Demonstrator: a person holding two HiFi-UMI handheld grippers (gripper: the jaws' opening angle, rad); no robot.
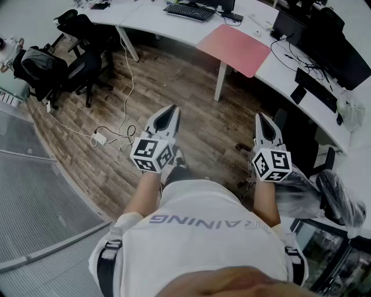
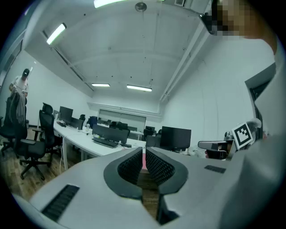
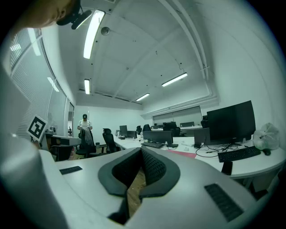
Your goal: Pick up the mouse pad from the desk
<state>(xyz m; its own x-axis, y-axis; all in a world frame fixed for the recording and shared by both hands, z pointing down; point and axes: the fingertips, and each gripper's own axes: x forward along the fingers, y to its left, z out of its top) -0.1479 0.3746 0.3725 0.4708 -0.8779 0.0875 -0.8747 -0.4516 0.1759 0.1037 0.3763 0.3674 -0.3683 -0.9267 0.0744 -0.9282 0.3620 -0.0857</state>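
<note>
Mouse pad [image 1: 235, 42] lies untouched: a flat pink-red rectangle on the white desk [image 1: 156, 22], upper centre-right of the head view, corner at the desk edge. Nothing is done yet; approach, grasp and lift all remain. Left gripper [image 1: 172, 109] and right gripper [image 1: 259, 118] are both closed and empty, mid-frame, well apart from the pad.

White desk [image 1: 152, 22] runs along the far side and turns down the right. On it lie a pink mouse pad [image 1: 235, 42] at the front edge, a black keyboard [image 1: 189, 11] to its left, and a second keyboard [image 1: 316, 88] further right. Wood-plank floor [image 1: 191, 116] carries black office chairs [image 1: 87, 58] and a loose white cable [image 1: 131, 81] ending in an adapter [image 1: 99, 138] — all left of the pad
</note>
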